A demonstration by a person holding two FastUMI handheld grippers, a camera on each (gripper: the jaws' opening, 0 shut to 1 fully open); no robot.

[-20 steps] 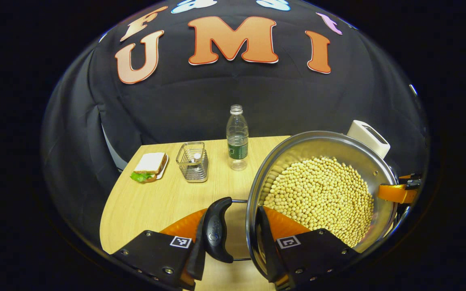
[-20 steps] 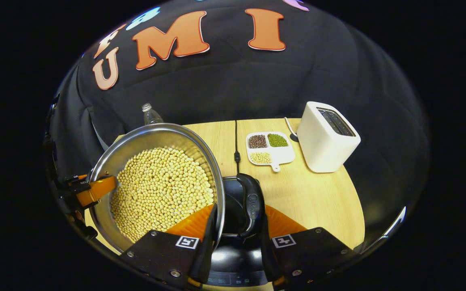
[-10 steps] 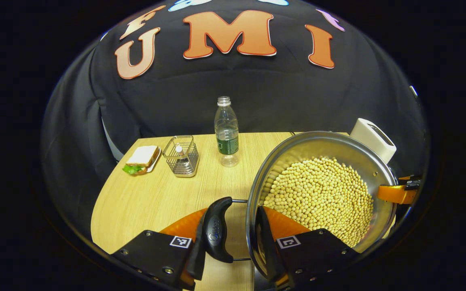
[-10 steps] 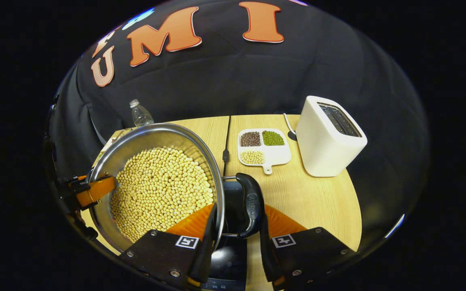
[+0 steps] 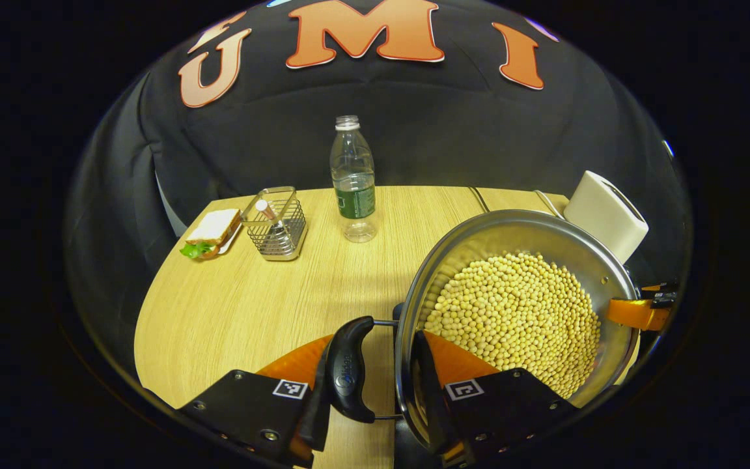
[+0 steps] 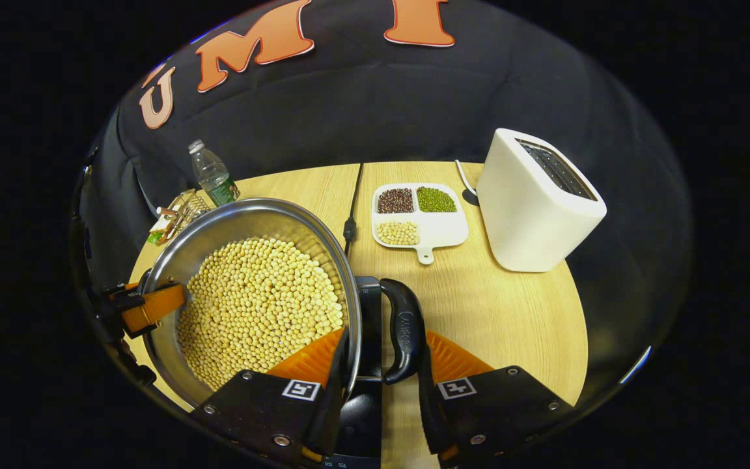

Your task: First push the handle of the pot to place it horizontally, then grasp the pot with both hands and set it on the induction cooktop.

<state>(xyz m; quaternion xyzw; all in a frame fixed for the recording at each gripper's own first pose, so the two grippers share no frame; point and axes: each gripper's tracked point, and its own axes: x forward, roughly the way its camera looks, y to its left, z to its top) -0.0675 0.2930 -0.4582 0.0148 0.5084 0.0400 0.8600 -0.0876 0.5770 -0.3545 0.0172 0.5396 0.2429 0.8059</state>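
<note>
Two handheld grippers carry a steel pot (image 5: 518, 306) heaped with soybeans (image 5: 518, 319) toward an induction cooktop (image 6: 365, 417), whose dark glass shows directly beneath the right gripper (image 6: 378, 384).

The left gripper (image 5: 372, 384) pinches the pot's left side: one finger sits outside the black left handle (image 5: 347, 378), the other inside the rim, so handle and wall are clamped together. The right gripper mirrors this, one finger inside the rim against the beans and the other outside the black right handle (image 6: 404, 329). Gripping from opposite sides looks like the way to keep a heavy, full pot level; both handles lie flat, so the pushing step appears done. In each view the opposite gripper shows at the pot's far rim.

Ahead of the left gripper stand a water bottle (image 5: 352, 179), a wire basket (image 5: 275, 225) and a sandwich (image 5: 209, 231) on the wooden table (image 5: 238, 312). Ahead of the right gripper sit a divided dish of beans (image 6: 417, 218) and a white toaster (image 6: 538, 208), with a black cord (image 6: 351, 208) running back.

Compared with a second ago, the grip is unchanged, but the tabletop items sit higher and farther off in both views, and less cooktop glass shows beneath the right gripper, suggesting the pot has been drawn back and lowered. Whether it touches the cooktop cannot be told.
</note>
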